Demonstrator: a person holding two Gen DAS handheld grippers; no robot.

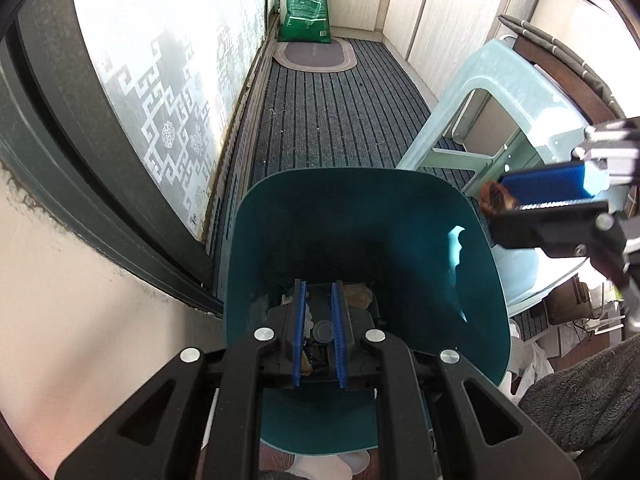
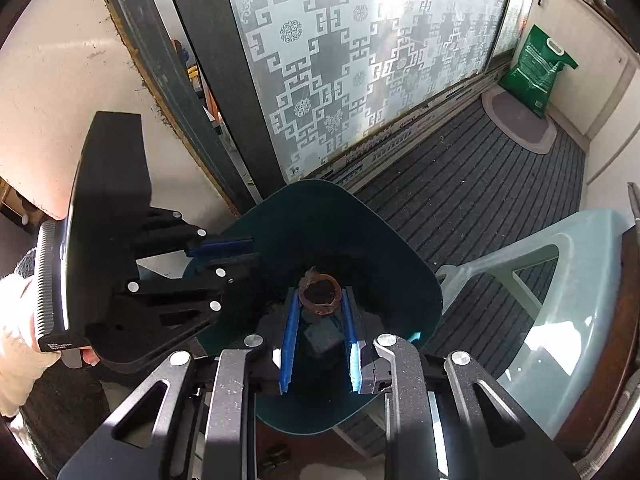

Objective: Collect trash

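A teal trash bin stands on the floor by the sliding door, under both grippers. Scraps lie at its bottom, among them a tan piece and a round grey lid. My left gripper points down into the bin, its blue pads a narrow gap apart with nothing between them. In the right wrist view the left gripper reaches over the bin's left rim. My right gripper is shut on a brown, round, hollow piece of trash above the bin. It enters the left wrist view as the right gripper at right.
A pale green plastic stool stands right beside the bin on the striped carpet. The frosted sliding door runs along the left. A green sack and an oval mat lie at the far end. A person's hand holds the left gripper.
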